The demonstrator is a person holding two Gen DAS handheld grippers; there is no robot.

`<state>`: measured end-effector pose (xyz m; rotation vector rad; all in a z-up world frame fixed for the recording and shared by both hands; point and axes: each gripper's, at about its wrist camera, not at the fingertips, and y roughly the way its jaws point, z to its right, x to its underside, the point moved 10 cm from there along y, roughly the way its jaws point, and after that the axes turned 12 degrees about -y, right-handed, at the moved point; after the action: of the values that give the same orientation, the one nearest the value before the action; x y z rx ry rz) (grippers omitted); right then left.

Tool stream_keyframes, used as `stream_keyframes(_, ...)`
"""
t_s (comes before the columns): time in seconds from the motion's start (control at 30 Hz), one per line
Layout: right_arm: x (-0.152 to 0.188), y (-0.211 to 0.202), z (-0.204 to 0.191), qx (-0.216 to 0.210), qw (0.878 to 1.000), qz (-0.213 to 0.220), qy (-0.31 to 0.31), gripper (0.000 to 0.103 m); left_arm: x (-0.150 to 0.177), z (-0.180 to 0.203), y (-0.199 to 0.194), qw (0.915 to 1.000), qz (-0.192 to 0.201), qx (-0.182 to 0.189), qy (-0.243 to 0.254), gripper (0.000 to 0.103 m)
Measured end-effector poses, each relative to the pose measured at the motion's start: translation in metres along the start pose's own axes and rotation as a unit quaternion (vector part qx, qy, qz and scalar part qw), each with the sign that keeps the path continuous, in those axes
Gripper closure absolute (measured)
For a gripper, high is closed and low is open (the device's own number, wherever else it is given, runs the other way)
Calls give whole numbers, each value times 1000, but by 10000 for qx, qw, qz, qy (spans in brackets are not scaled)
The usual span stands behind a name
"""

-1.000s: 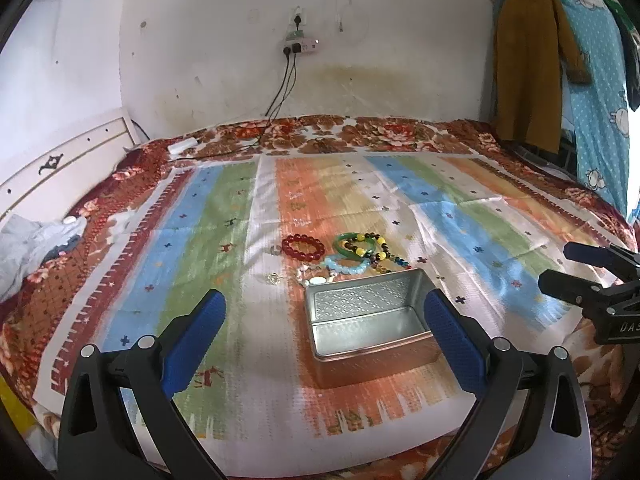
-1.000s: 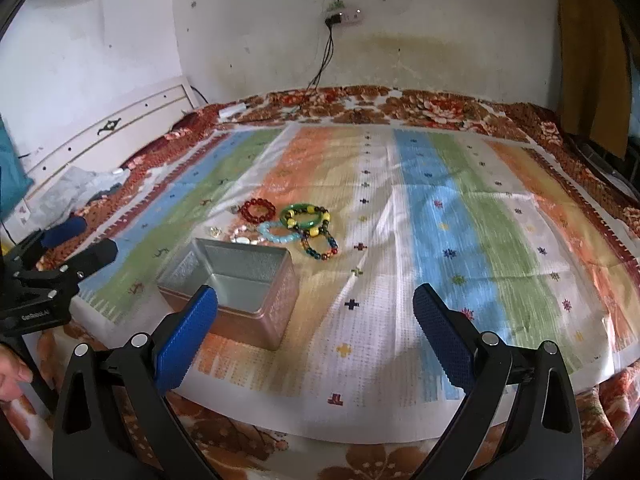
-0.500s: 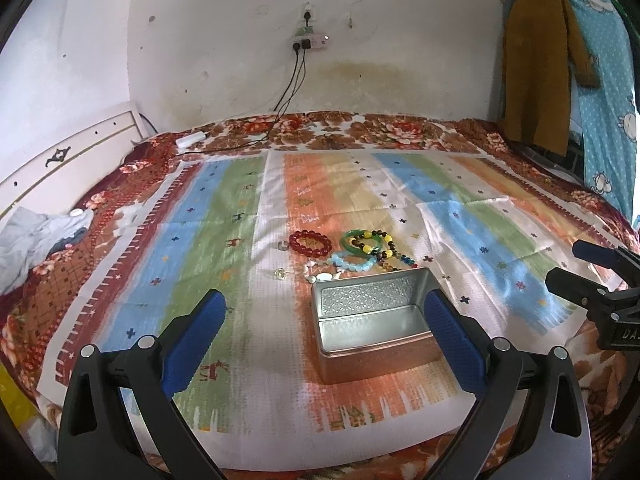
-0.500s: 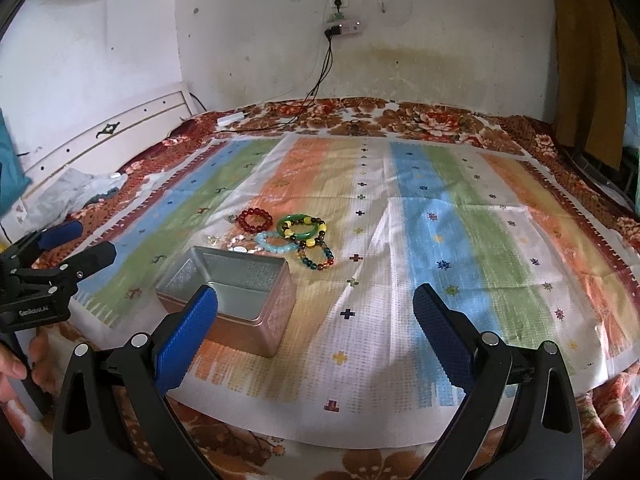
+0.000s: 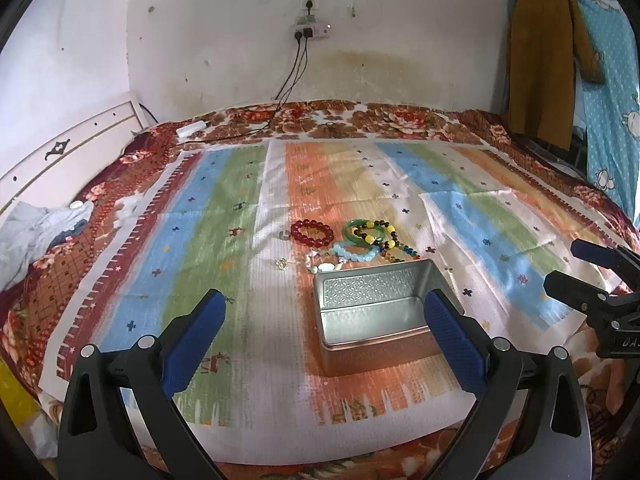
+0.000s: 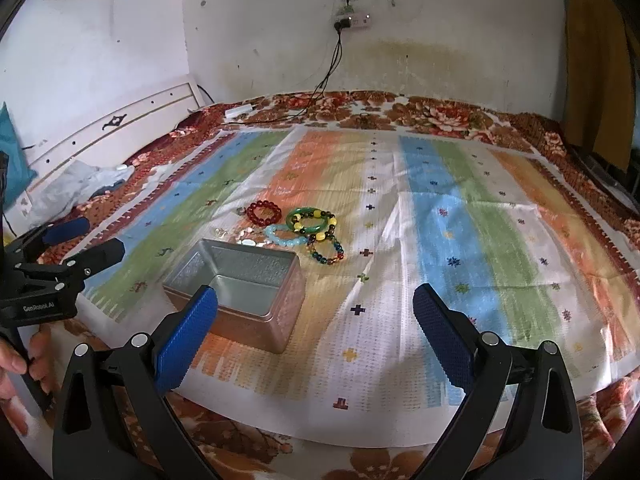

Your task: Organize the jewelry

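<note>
A rectangular metal tin point(image 5: 374, 312) sits open on the striped cloth point(image 5: 224, 240) spread over the bed point(image 5: 360, 120), nothing inside it; its inner walls are silvery with an embossed pattern and the outer side looks coppery. In the left wrist view its long axis runs roughly left to right, the right end a little farther away. Just behind the tin lies a cluster of jewelry: a red bead bracelet point(image 5: 312, 233), a green bangle point(image 5: 362, 232) overlapped by a yellow-and-dark bead bracelet point(image 5: 384, 234), a pale blue bead bracelet point(image 5: 354, 253) touching the bangle's near edge, and a multicoloured bead bracelet point(image 6: 327, 251) nearest the right side. A few small pieces point(image 5: 316, 264) lie between the bracelets and the tin (too small to tell what they are).

The left tongs point(image 5: 324, 332) are spread wide and grip nothing, hovering over the near edge of the cloth with the tin between their blue pads. The right tongs point(image 6: 316, 332) are equally wide apart and hold nothing, to the right of the tin.
</note>
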<state>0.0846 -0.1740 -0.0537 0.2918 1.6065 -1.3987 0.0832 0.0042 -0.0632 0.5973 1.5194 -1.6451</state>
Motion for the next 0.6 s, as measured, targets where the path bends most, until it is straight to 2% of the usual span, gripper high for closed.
stream_keyframes(0.27, -2, 1, 3, 3, 10000, -13, 51, 4, 1, -3, 3, 10000, -75, 2, -41, 6)
stream_keyframes(0.4, -3, 8, 2, -206, 9995, -103, 213, 4, 1, -4, 5, 9999, -98, -14, -65, 6)
stream_keyframes(0.6, -12, 15, 0, -124, 9998, -86, 116, 4, -3, -7, 19, 9992, -349, -25, -181, 6)
